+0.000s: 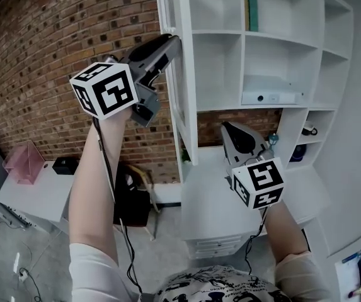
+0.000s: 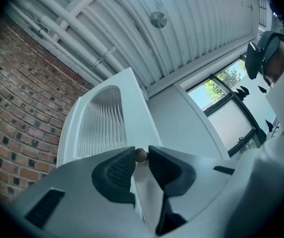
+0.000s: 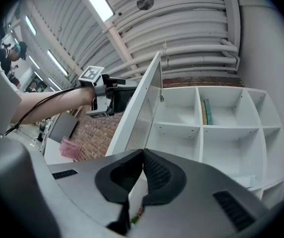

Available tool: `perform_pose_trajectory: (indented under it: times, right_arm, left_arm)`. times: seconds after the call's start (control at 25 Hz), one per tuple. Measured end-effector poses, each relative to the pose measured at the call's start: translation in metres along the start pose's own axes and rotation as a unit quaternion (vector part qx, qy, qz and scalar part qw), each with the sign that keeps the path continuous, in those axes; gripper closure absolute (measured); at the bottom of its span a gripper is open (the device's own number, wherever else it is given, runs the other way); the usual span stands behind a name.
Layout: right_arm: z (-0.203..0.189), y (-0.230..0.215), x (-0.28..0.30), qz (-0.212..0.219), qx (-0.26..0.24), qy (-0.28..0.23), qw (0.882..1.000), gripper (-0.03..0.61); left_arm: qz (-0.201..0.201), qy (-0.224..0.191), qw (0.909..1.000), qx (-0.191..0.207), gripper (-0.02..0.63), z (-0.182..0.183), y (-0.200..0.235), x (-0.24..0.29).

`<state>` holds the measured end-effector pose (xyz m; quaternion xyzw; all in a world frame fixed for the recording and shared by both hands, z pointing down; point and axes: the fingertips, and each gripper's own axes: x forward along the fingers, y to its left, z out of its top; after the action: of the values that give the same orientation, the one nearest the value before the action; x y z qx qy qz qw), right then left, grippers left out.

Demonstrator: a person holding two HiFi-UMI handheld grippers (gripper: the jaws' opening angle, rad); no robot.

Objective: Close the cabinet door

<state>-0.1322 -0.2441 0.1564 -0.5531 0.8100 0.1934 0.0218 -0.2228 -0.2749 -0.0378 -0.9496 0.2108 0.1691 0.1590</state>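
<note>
Head view shows the white cabinet door with its ribbed glass panel (image 1: pixel 181 99) wide open, edge-on to you, standing out from the white shelf cabinet (image 1: pixel 243 34); I judge the whole swing shut is yet to do. Your left gripper's (image 1: pixel 171 44) fingers (image 2: pixel 119 170) pinch its small round brass knob (image 2: pixel 141 155). Your right gripper (image 1: pixel 230 129) is clenched on nothing. Inside, a green-spined book (image 1: pixel 251 5) stands in a top compartment; a flat white box (image 1: pixel 268 97) lies lower.

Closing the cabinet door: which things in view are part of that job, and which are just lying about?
In the job: left gripper, shut on the door knob; cabinet door, standing open; cabinet.
Lying about: right gripper, shut and empty; pink basket; books and white box in the cabinet.
</note>
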Motion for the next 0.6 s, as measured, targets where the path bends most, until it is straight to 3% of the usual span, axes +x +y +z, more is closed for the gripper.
perform_pose_trajectory:
  times: [0.4, 0.6]
  right_arm:
    - [-0.031, -0.071, 0.003, 0.044, 0.002, -0.004, 0.999, 0.563]
    - [-0.034, -0.097, 0.001, 0.064, 0.004, -0.017, 0.998, 0.563]
  left_arm:
    - [0.020, -0.014, 0.9997, 0.008, 0.526, -0.023, -0.022, 0.057]
    - [0.046, 0.000, 0.9985, 0.030, 0.528, -0.033, -0.030, 0.085]
